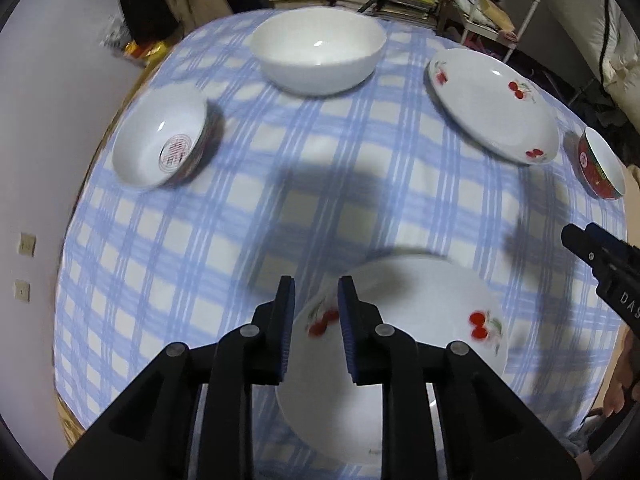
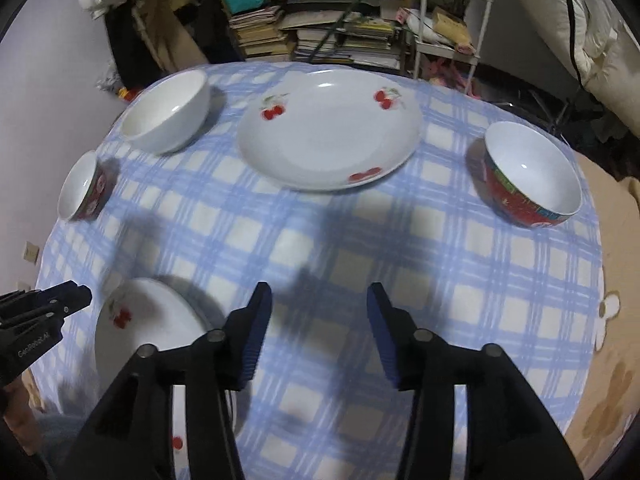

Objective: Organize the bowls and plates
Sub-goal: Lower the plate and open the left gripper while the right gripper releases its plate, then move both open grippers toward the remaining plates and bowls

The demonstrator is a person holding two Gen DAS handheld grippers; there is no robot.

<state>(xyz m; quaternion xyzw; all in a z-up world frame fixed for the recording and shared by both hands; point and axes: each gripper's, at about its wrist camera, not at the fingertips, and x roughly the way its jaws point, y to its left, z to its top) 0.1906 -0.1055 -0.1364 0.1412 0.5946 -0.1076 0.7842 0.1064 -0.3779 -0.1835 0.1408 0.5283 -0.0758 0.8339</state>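
Red stamp (image 1: 175, 155), left cam only.

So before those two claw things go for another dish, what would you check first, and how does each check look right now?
1. Left gripper empty: ok, pads apart, clear of the near cherry plate below.
2. Right gripper empty: ok, jaws wide over bare tablecloth.
3. Far cherry plate unobstructed: ok, nothing on it.
4. Bowls upright: ok for the white bowl and the right red bowl; the left red bowl cannot tell.
5. Near cherry plate flat on the cloth: cannot tell, blurred.
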